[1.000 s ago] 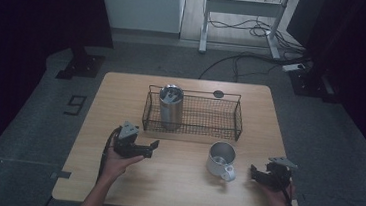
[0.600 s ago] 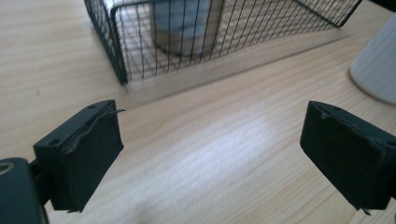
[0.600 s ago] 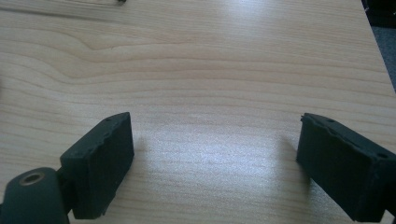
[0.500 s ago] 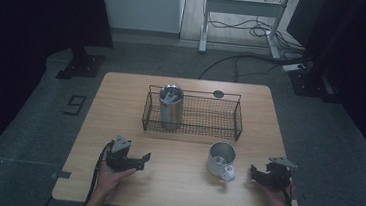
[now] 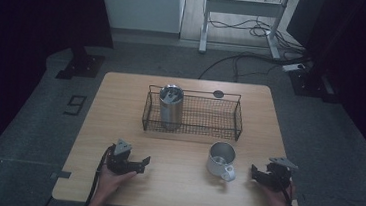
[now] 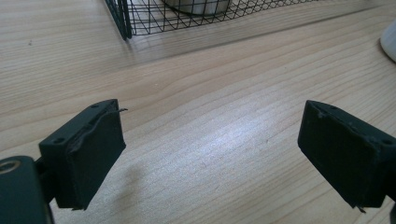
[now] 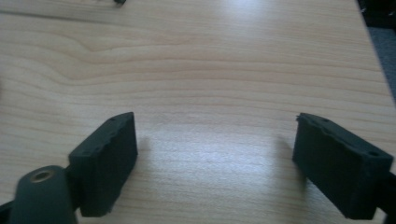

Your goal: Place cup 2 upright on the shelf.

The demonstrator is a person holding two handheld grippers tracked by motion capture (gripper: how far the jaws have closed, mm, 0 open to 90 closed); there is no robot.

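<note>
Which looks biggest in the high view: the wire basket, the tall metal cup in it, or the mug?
1. wire basket, by far the largest.
2. tall metal cup.
3. mug; shorter, though about as wide as the cup, so that gap is small.

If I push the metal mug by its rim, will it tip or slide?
The metal mug stands upright and open-topped on the bare wooden table; it is squat, so it would probably slide rather than tip. It looks thin-walled, likely light. Its handle could make it swivel under an off-centre push.
</note>
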